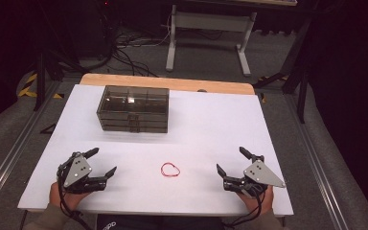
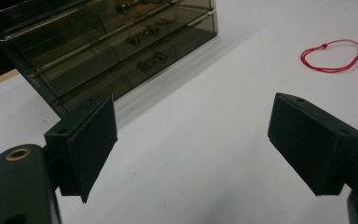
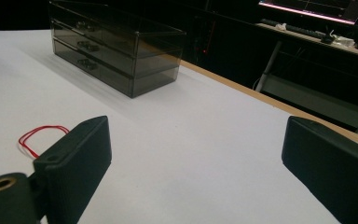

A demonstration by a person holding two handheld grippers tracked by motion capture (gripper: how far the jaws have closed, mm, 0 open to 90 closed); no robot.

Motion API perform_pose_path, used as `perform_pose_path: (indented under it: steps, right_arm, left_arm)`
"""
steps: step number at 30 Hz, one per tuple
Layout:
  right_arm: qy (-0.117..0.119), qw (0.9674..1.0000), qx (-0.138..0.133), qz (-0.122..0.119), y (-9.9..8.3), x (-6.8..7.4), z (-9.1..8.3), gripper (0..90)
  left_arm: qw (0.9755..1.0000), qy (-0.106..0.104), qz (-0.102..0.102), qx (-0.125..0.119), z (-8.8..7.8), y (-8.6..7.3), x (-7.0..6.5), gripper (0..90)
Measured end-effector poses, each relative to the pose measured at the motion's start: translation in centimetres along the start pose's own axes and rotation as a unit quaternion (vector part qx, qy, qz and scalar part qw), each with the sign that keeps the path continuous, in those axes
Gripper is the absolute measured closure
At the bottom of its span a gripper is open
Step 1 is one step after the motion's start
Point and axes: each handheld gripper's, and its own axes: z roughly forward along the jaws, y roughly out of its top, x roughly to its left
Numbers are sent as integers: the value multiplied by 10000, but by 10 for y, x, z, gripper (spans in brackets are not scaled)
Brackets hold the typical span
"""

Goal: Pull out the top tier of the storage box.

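We see left gripper [image 1: 104, 160] near table's front left corner, matte black wedge jaws spread wide, nothing between. Right gripper [image 1: 230, 159] at front right, jaws likewise spread, empty. Between them, well apart from both, we note thin red string loop [image 1: 170, 169], knotted, lying flat on smooth white tabletop [image 1: 211, 124]. Farther back left: smoky translucent plastic drawer box [image 1: 132, 109], rectangular, three tiers, small metal handles. Bare wood strip [image 1: 167, 82] along far edge.
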Motion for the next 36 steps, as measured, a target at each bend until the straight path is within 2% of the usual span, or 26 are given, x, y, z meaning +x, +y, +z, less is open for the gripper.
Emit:
perform_pose_path:
  steps: [2, 4, 6, 7, 9, 11, 16, 18, 19, 21, 24, 26, 28, 29, 30, 31, 32, 33, 35, 36]
  right_arm:
    - [-57, 10000, 45, -48, -1, -2, 0, 90]
    - [-169, 9997, 83, -135, -3, -2, 0, 90]
    - [-182, 9997, 86, -112, -3, -3, 0, 90]
    - [-188, 9997, 89, -114, -2, -3, 3, 90]
    - [-236, 9996, 73, -161, -2, -2, 6, 83]
    - [-289, 9992, 147, -218, -3, -1, 9, 78]
    - [-321, 9989, 224, -255, -7, 1, 7, 78]
    - [-353, 9988, 227, -266, -8, 1, 6, 78]
    - [-443, 9982, 264, -313, -10, 1, 5, 89]
    - [-450, 9978, 321, -364, -11, 3, 5, 101]
    - [-486, 9970, 380, -459, -13, 7, 6, 101]
    - [-527, 9962, 432, -536, -14, 9, 6, 103]
    - [-509, 9959, 472, -575, -15, 10, 7, 103]
    - [-496, 9960, 485, -569, -15, 10, 8, 105]
    - [-463, 9960, 514, -570, -16, 10, 9, 113]
    - [-457, 9957, 556, -590, -16, 11, 10, 113]
    - [-476, 9954, 563, -605, -17, 11, 11, 113]
    - [-466, 9955, 566, -607, -17, 12, 11, 113]
    - [-448, 9955, 575, -601, -17, 12, 12, 113]
    - [-485, 9950, 599, -634, -18, 12, 13, 113]
  left_arm:
    - [9997, 215, 45, 126, 4, 0, 0, 157]
    - [9996, 258, 11, 147, 6, -1, 1, 151]
    - [9994, 282, 28, 188, 7, -2, 1, 167]
    - [9990, 321, 133, 276, 7, -4, 2, 177]
    - [9986, 381, 199, 293, 5, -4, 4, 194]
    - [9988, 391, 154, 252, 4, -3, 9, 202]
    - [9982, 495, 280, 174, 16, 6, 21, 238]
    - [9981, 469, 359, 151, 19, 8, 23, 314]
    - [9968, 613, 503, 139, 27, 13, 25, 328]
    - [9970, 602, 476, 124, 36, 19, 29, 338]
    - [9951, 817, 559, 82, 49, 30, 33, 359]
    - [9921, 1054, 681, 37, 56, 35, 34, 384]
    - [9936, 976, 563, -82, 62, 39, 37, 427]
    - [9910, 1179, 628, -45, 64, 41, 37, 426]
    - [9907, 1213, 611, -68, 66, 42, 37, 426]
    - [9919, 1152, 526, -132, 67, 42, 38, 431]
    - [9919, 1152, 526, -132, 67, 42, 38, 437]
    - [9910, 1209, 570, -120, 71, 44, 38, 444]
    - [9909, 1186, 618, -120, 73, 44, 37, 483]
    - [9899, 1192, 762, -108, 77, 46, 33, 495]
